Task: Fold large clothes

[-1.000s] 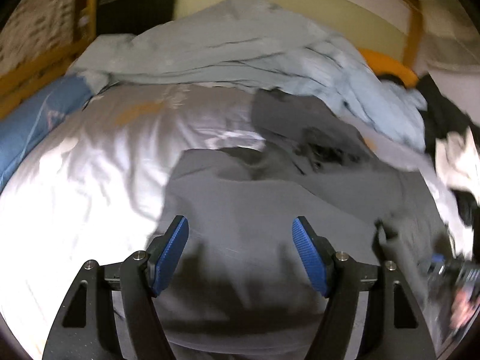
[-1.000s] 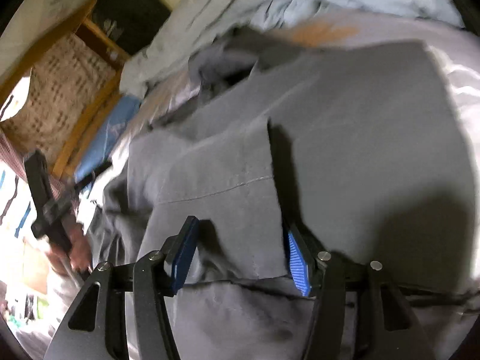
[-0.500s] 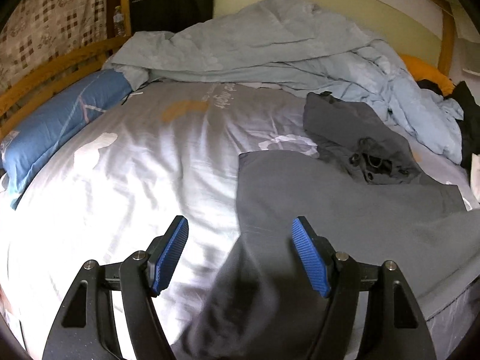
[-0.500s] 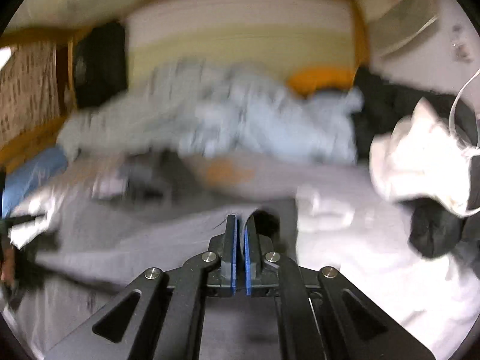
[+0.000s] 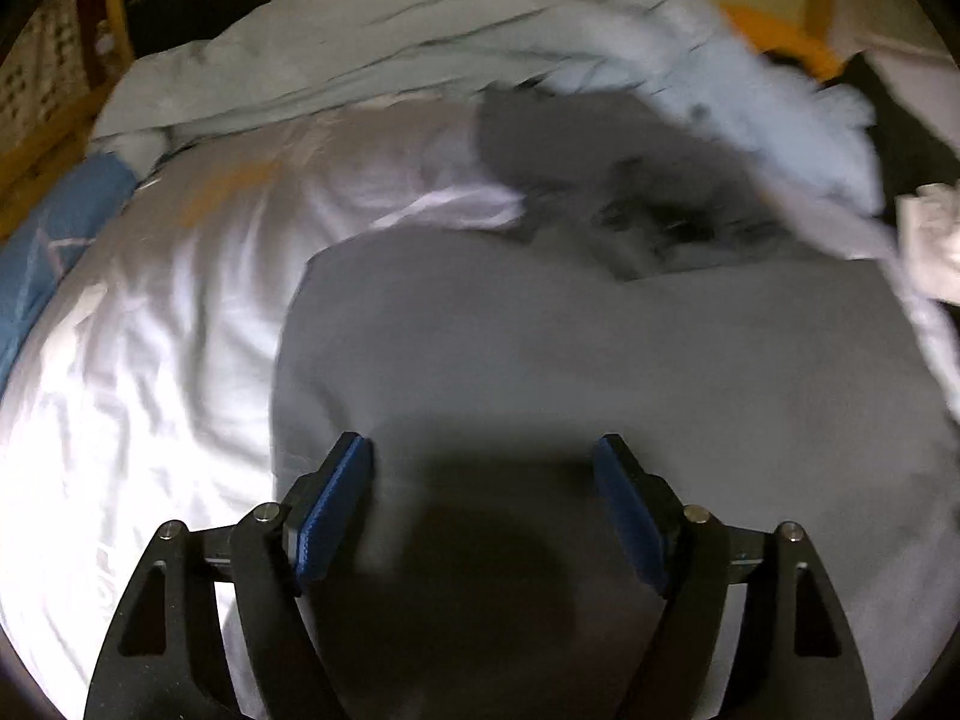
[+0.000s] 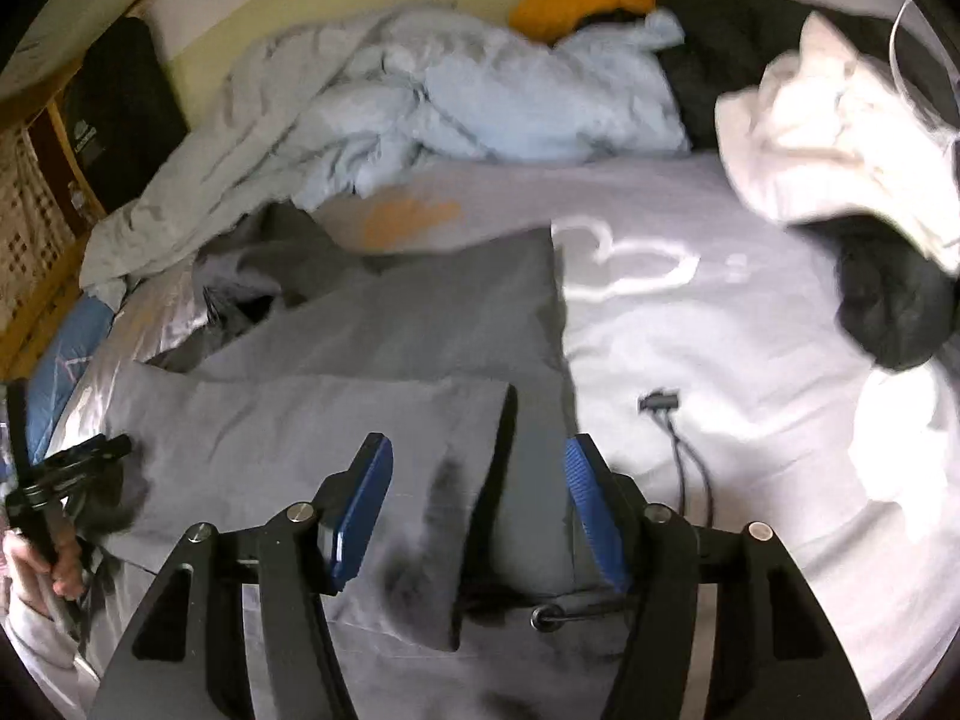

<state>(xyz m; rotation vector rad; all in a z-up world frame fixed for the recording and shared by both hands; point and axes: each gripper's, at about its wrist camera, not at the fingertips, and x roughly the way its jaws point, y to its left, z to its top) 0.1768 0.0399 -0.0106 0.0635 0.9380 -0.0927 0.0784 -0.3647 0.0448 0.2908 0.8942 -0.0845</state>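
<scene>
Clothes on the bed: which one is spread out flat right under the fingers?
The grey garment, lying flat on the sheet in front of both grippers. The white garment and the black one are bunched in heaps at the far right.

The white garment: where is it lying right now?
Right wrist view, upper right: the white garment lies bunched on the bed, atop dark clothes, right of the pale blue duvet.

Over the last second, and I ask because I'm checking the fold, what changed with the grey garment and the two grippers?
The right gripper, clamped shut half a second ago, has just opened; a folded flap of the grey garment lies between its jaws, unpinched. The left gripper opened slightly and now hovers over the garment. The blue duvet, white clothing and black cable stayed put.
</scene>
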